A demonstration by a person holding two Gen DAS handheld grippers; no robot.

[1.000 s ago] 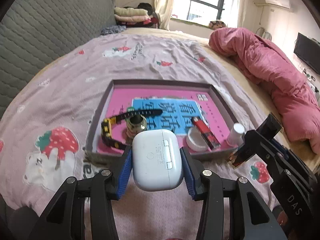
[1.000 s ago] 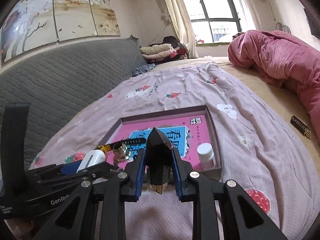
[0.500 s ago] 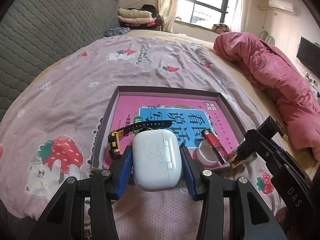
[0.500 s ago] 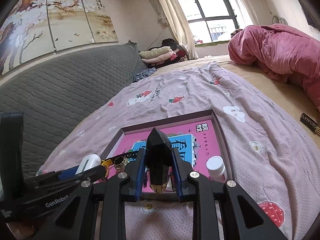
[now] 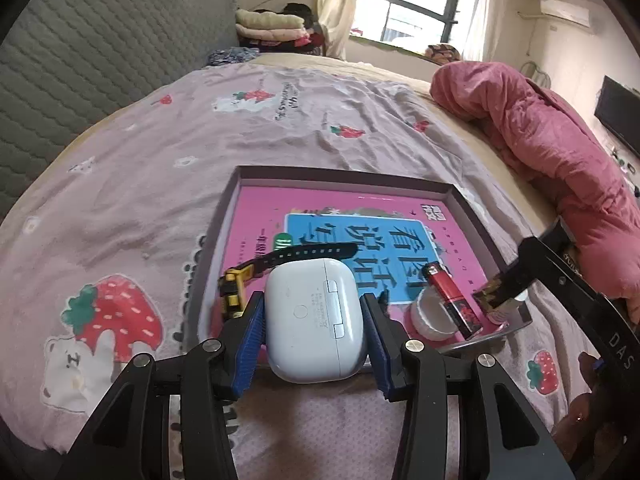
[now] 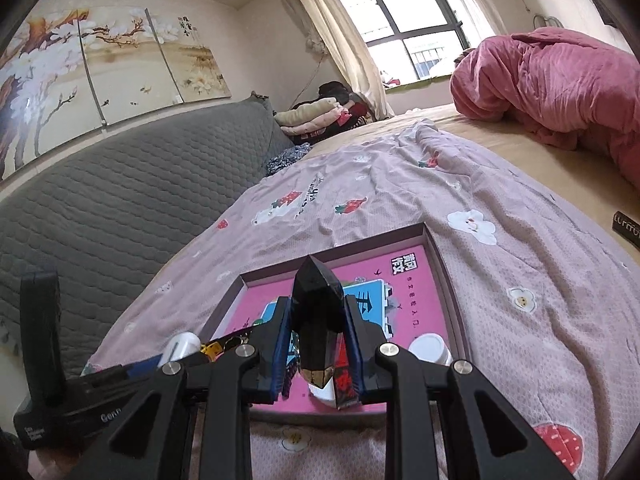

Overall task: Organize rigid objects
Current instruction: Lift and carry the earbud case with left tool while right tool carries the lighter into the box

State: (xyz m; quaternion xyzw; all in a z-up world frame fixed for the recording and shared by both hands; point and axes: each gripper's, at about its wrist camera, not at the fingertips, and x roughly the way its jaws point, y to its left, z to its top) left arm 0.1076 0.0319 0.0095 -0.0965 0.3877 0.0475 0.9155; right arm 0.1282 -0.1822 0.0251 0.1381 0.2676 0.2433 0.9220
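While the left gripper (image 5: 312, 322) clamps a smooth, rounded white earbud case (image 5: 314, 320) over the shallow tray's (image 5: 344, 178) near edge, the right gripper's (image 6: 316, 336) blue ribbed fingers (image 6: 280, 344) pinch a faceted glossy black box (image 6: 318, 320) above its near right corner.

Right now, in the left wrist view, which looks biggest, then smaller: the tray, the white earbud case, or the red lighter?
1. tray
2. white earbud case, though it sits close to the camera, so it looks bigger than it is
3. red lighter
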